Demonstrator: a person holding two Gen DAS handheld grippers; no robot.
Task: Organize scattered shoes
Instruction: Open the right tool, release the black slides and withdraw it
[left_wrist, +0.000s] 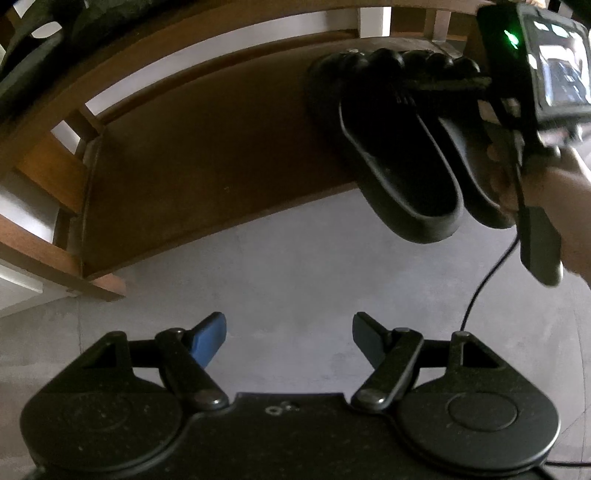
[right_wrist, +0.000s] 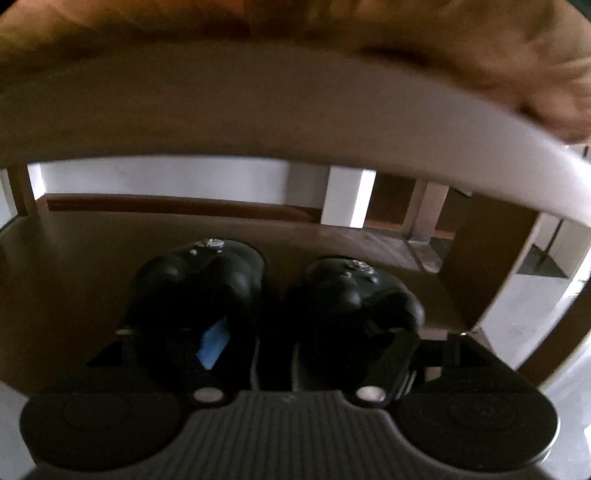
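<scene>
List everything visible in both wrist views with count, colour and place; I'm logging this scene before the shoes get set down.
slippers: two, black, held side by side in the right gripper, toes over the lower shelf, heels past its front edge
shoe rack: one, brown wood, lower shelf bare where visible, upper board close above the right wrist camera
floor: grey, in front of the rack
cable: one, black, hanging from the right gripper
left gripper: black with blue pads, open, holding nothing, above the floor
right gripper: black, one finger inside each slipper, carrying the pair
person's right hand: bare, gripping the right gripper's handle
</scene>
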